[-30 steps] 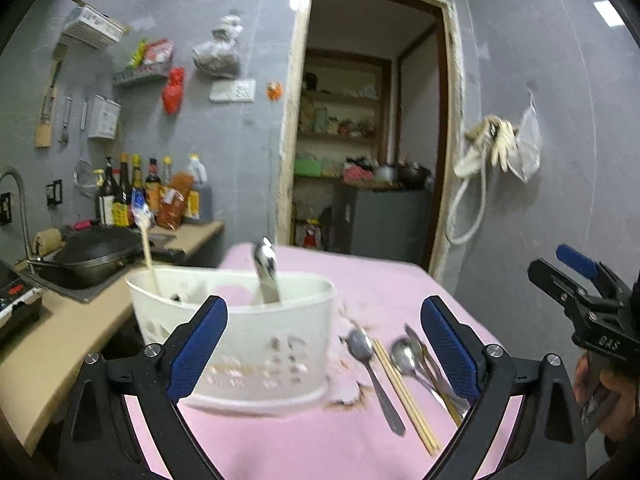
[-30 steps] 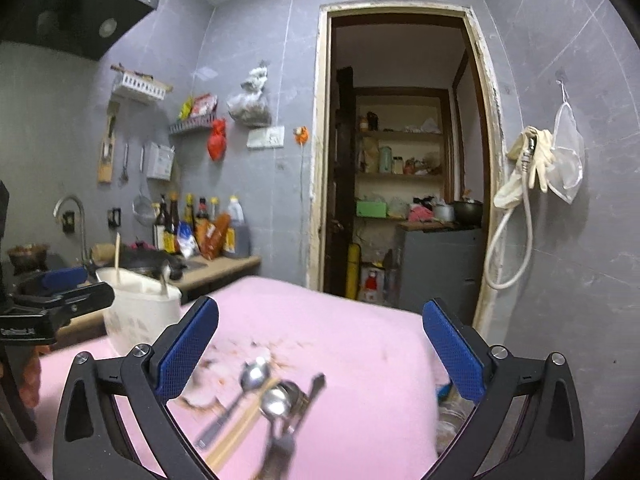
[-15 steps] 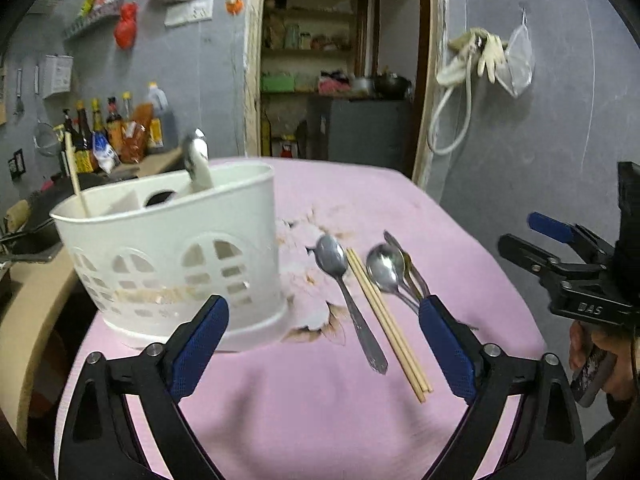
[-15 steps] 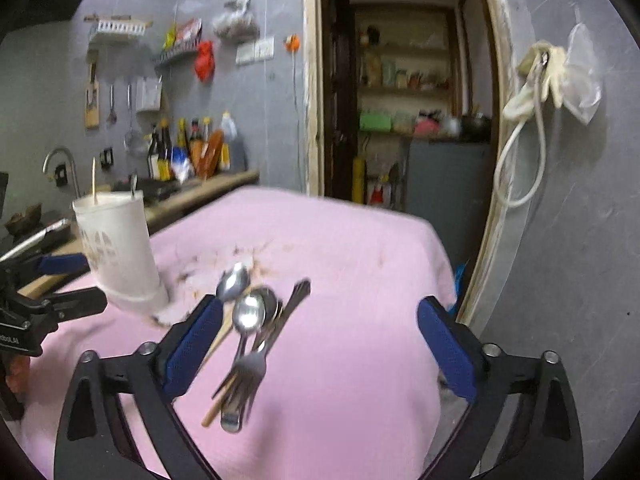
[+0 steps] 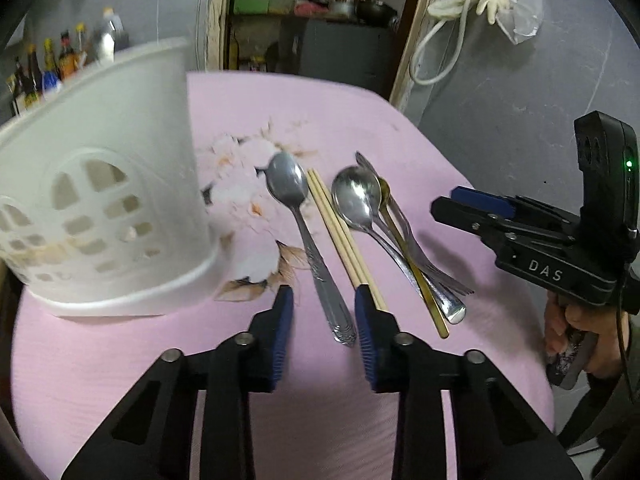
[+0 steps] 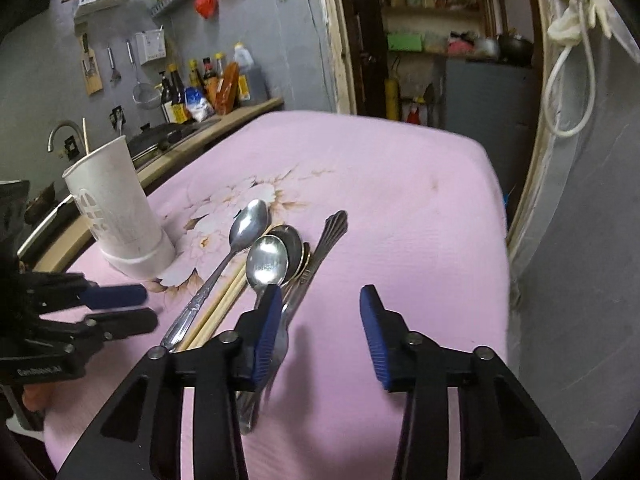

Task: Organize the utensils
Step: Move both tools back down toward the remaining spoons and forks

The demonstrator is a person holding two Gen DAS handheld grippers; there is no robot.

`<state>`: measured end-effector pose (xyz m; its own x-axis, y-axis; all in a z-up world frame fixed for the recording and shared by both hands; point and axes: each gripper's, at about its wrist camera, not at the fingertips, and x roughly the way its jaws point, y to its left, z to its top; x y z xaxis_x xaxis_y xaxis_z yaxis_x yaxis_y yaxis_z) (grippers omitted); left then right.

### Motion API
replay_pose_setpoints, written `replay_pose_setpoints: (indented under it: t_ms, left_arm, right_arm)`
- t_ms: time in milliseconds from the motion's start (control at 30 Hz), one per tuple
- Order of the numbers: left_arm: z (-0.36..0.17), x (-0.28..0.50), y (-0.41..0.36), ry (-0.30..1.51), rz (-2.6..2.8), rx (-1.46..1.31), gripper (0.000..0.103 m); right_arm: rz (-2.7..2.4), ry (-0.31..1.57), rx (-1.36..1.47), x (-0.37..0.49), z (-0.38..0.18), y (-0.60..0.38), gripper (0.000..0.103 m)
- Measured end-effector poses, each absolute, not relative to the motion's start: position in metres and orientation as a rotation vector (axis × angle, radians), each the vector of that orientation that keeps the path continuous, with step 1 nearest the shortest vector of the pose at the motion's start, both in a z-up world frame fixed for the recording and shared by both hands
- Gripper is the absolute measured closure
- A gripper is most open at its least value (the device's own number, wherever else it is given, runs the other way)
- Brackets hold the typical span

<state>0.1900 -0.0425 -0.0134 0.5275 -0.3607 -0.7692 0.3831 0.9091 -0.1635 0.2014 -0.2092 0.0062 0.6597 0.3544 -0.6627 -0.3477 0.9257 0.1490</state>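
Observation:
A white utensil holder [image 5: 100,200] stands at the left of the pink-clothed table [image 5: 128,360]. Beside it lie a patterned-handle spoon [image 5: 304,232], a pair of chopsticks [image 5: 344,240], and a heap of a larger spoon [image 5: 356,200], a gold spoon and a fork [image 5: 424,260]. My left gripper [image 5: 323,300] hovers low with its jaws closing; the patterned spoon's handle end lies between them, untouched. My right gripper [image 6: 320,300] is also closing, over bare cloth just right of the heap [image 6: 272,264]; the fork [image 6: 324,240] runs under its left finger.
The table's right edge [image 6: 496,216] drops off near the grey wall and doorway. A kitchen counter with bottles [image 6: 200,84] and a sink tap lies behind the holder [image 6: 116,204], which has one chopstick in it. A person's hand [image 5: 568,320] grips the right tool.
Both grippers have come down and tilted toward the table, closer to the loose utensils. Both pairs of jaws have narrowed from wide apart to a small gap.

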Motion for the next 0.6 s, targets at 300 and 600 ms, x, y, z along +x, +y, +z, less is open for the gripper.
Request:
replay_pose_setpoints:
  t_ms: [300,600]
  left_arm:
    - [-0.026,0.222,-0.048,1.029,-0.426,-0.029,0.085]
    - [-0.029,0.227,-0.057,1.033,-0.392,0.006,0.088]
  right_arm:
    - [0.417,0.847,-0.019,0.225,-0.003,-0.194,0.073]
    - [0.382,0.861,-0.155,0.229,-0.006,-0.178,0.073]
